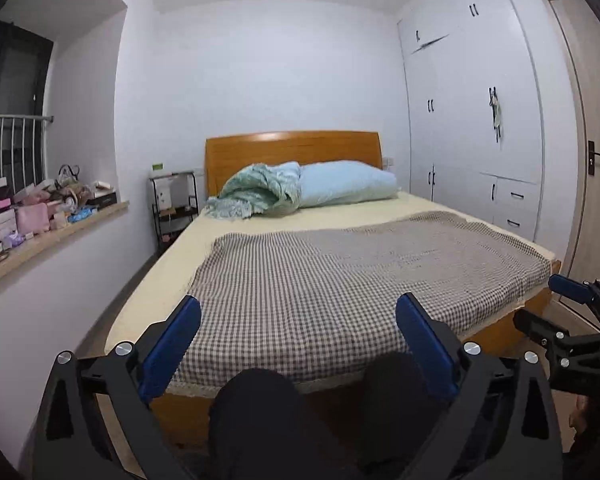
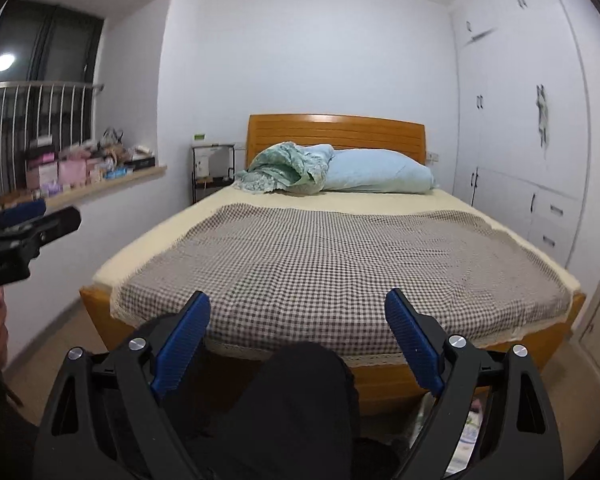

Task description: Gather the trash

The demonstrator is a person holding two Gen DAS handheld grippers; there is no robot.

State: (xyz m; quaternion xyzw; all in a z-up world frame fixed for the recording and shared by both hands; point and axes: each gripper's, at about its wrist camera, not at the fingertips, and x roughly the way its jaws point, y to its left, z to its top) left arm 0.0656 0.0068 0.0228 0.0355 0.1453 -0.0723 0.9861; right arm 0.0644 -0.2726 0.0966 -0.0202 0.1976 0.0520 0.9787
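My left gripper point(image 1: 298, 312) is open and empty, held above the person's dark-trousered knees point(image 1: 260, 408) at the foot of the bed point(image 1: 340, 272). My right gripper point(image 2: 298, 308) is open and empty too, held beside it; it also shows at the right edge of the left wrist view point(image 1: 572, 300). The left gripper shows at the left edge of the right wrist view point(image 2: 28, 220). A pale crumpled thing point(image 2: 474, 420) lies on the floor under the right gripper's right finger; I cannot tell what it is. No other trash is plain to see.
The bed carries a checked blanket point(image 2: 340, 256), a green quilt point(image 2: 288, 168) and a blue pillow point(image 2: 380, 172). A window sill point(image 1: 44, 232) on the left is crowded with boxes. A black side shelf point(image 1: 174, 208) stands by the headboard. White wardrobes point(image 1: 480, 120) and a door point(image 1: 596, 160) line the right.
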